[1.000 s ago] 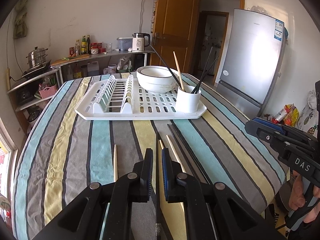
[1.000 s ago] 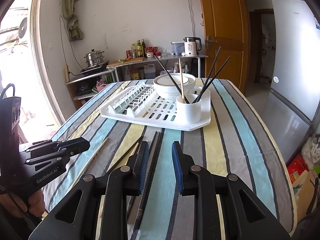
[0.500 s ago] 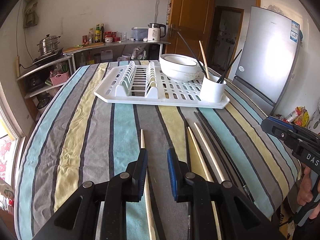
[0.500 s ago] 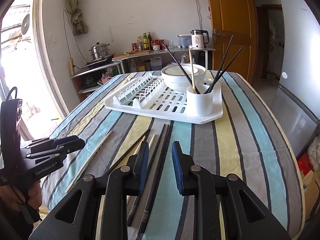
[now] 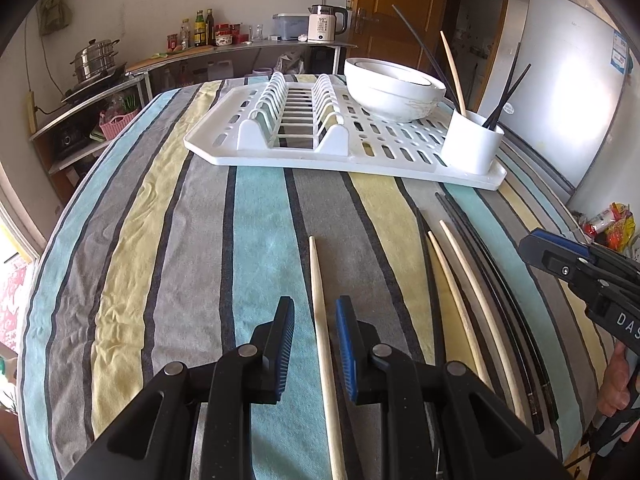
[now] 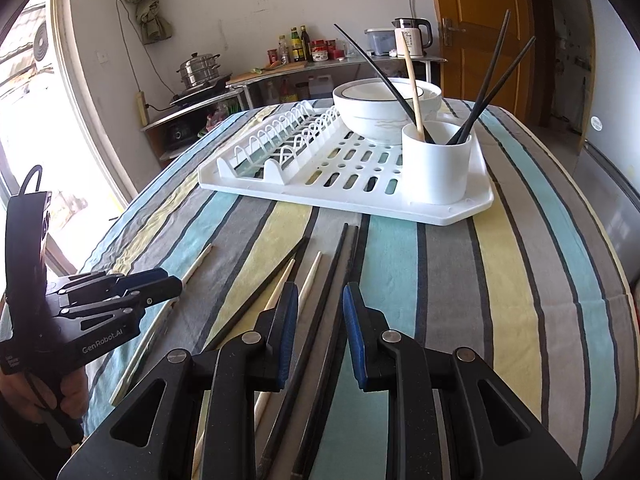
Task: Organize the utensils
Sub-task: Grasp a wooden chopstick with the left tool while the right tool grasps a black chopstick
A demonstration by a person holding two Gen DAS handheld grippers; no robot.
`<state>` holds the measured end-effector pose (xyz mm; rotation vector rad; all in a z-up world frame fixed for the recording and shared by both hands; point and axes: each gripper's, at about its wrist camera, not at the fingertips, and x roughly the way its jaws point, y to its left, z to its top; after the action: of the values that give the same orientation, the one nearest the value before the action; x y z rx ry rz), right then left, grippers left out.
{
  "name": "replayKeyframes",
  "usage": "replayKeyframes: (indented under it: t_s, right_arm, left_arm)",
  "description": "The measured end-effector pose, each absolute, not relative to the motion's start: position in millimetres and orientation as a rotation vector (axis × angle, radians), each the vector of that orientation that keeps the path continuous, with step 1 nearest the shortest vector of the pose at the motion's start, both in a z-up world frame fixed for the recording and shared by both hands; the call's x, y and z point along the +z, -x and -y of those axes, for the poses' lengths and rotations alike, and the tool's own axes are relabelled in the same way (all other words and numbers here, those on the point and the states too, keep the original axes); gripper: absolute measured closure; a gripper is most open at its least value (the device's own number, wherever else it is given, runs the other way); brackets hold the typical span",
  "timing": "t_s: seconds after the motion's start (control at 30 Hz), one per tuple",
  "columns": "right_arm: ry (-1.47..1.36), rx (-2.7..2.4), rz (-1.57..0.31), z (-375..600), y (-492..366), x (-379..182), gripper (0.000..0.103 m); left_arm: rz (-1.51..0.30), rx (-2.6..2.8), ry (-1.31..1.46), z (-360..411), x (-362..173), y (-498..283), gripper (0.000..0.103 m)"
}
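Left gripper [image 5: 315, 344]: jaws slightly apart after opening within last second, straddling lone wooden chopstick [image 5: 320, 312] on striped tablecloth [image 5: 192, 248], pads not pressing. Right gripper [image 6: 320, 332]: narrow gap, 2 black chopsticks [image 6: 334, 280] beneath, no clamp. Utensil cup [image 6: 436, 160] well ahead on drying rack [image 6: 320, 184].

The near end of the pale wooden chopstick [image 5: 320, 320] is being cut off by the bottom edge. The lower ends of the two black chopsticks [image 6: 320, 344] are being hidden behind the black gripper body. Bottle labels on the far shelf are being rendered too small to read.
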<state>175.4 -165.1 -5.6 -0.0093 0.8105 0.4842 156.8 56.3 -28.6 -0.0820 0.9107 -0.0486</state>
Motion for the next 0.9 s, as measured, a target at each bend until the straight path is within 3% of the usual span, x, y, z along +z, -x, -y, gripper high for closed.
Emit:
replayKeyframes:
  t_s: [0.23, 0.47, 0.9]
  right_arm:
    - [0.041, 0.485, -0.878, 146.6, -209.5, -22.9, 0.09]
    - [0.081, 0.48, -0.915, 133.0, -231.1, -29.0, 0.093]
    - [0.145, 0.436, -0.949, 122.3, -245.4, -33.6, 0.096]
  left_arm:
    - [-0.903, -0.046, 0.059, -58.2, -32.8, -166.9, 0.082]
    - [-0.903, -0.031, 0.066, -65.5, -33.5, -174.5, 0.094]
    - [-0.908, -0.034, 0.015, -61.8, -33.7, -178.0, 0.095]
